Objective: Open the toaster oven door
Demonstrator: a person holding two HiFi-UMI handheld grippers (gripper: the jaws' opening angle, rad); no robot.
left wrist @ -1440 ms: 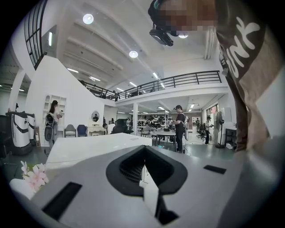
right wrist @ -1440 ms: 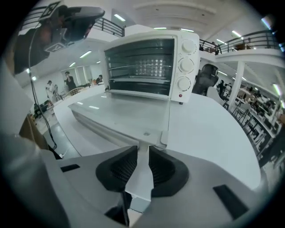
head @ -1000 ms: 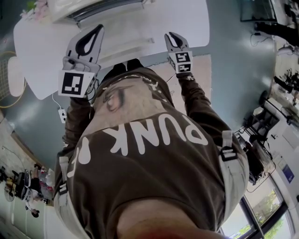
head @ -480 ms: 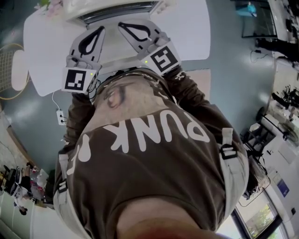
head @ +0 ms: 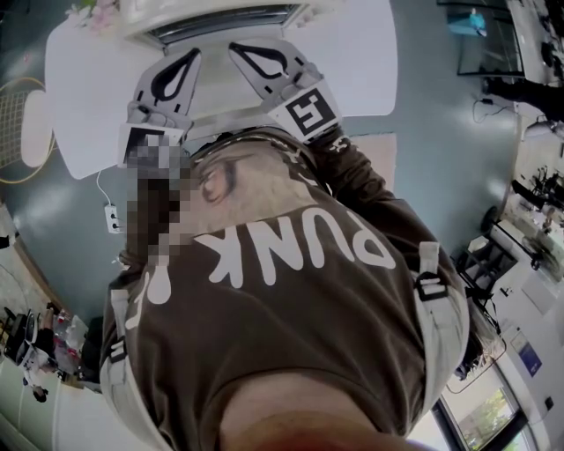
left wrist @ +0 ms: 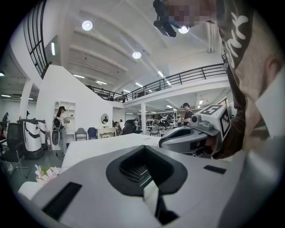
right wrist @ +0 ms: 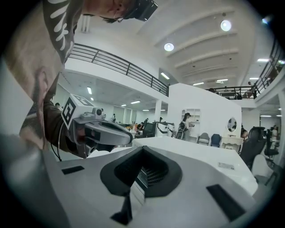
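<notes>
The toaster oven (head: pixel 211 14) is a white box with a dark slot at the top edge of the head view, standing on a white table (head: pixel 352 53). Both grippers are raised in front of the person's chest, tips pointing toward the oven and apart from it. My left gripper (head: pixel 189 53) is shut with nothing in it. My right gripper (head: pixel 233 45) is angled left toward it, also shut and empty. Each gripper view looks over its own closed jaws: the left gripper (left wrist: pixel 143 153) sees the right gripper (left wrist: pixel 196 136), and the right gripper (right wrist: pixel 142 152) sees the left gripper (right wrist: pixel 100 131).
Pink flowers (head: pixel 88 12) lie at the table's left corner. A power strip (head: pixel 113 218) with a cable sits on the grey floor at the left. Workbenches and equipment (head: pixel 520 229) fill the right side. People stand far off in the hall (left wrist: pixel 60 122).
The right gripper has swung left and now lies slanted next to the left gripper, and its jaws have closed. The left gripper has barely moved.
</notes>
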